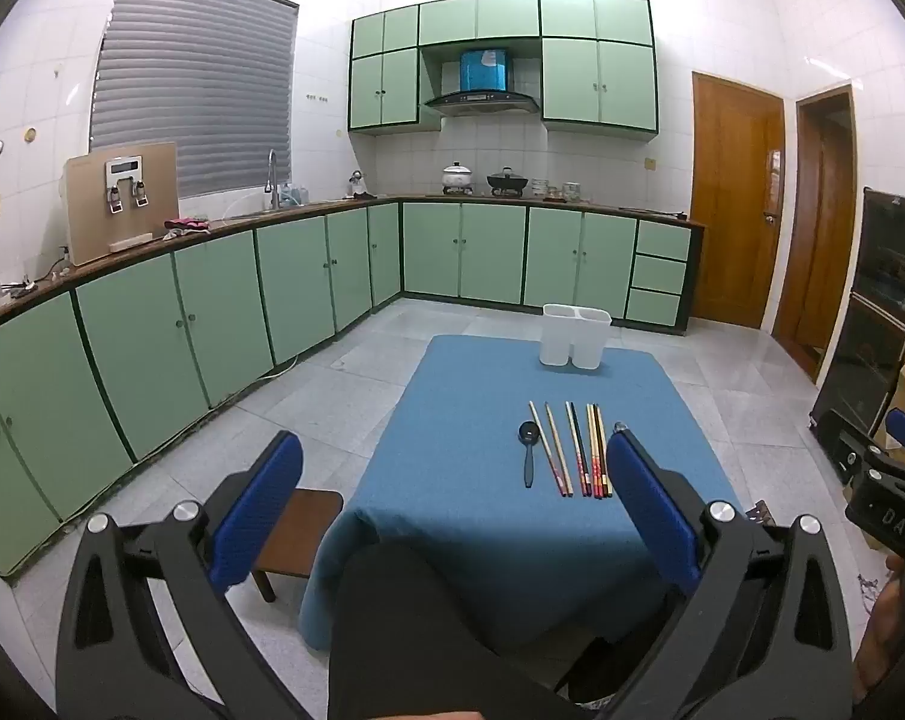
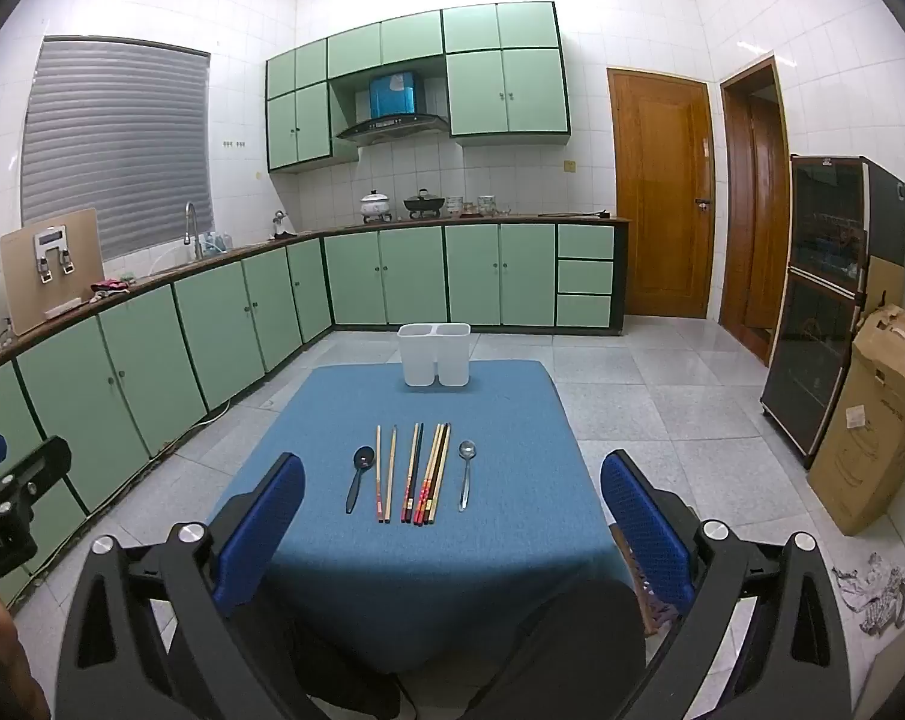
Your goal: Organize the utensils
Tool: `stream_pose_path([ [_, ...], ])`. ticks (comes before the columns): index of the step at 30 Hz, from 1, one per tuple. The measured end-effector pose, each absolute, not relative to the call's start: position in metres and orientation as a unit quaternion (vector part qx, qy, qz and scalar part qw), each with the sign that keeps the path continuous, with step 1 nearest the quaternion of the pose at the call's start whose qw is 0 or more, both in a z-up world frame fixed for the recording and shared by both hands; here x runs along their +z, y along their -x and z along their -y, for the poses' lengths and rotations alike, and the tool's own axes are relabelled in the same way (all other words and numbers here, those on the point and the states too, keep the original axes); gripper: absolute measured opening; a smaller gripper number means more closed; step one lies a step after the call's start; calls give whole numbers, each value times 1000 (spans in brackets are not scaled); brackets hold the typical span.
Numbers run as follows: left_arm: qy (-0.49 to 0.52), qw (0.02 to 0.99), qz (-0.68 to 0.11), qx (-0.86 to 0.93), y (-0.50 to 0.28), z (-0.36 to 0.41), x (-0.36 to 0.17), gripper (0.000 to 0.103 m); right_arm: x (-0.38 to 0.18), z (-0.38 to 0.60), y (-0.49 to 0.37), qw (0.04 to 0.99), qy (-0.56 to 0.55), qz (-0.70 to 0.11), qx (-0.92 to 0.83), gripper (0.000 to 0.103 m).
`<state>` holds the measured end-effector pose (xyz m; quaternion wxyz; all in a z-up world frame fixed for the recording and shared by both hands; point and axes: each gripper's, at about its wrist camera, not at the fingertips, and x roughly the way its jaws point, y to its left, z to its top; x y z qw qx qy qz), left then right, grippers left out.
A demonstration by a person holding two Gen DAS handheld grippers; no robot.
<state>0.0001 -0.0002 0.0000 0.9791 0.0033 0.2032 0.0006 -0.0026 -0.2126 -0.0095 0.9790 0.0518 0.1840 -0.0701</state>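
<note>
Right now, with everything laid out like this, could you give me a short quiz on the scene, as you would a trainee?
1. True or false: the white two-part holder on the blue tablecloth already has chopsticks in it.
2. Which spoon lies at the right end of the utensil row in the right wrist view? A) the black spoon B) the silver spoon C) a wooden spoon
3. Fill in: the left gripper and the right gripper are both ____, holding nothing.

Key: 1 false, it looks empty and the chopsticks lie flat on the cloth; 2 B; 3 open.
</note>
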Motion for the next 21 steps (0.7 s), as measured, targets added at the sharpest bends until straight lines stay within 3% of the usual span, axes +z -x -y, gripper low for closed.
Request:
stream_pose_path([
  [21, 0, 980, -200, 0, 0, 0, 0, 98, -10, 213, 2, 979, -55, -185, -69, 97],
])
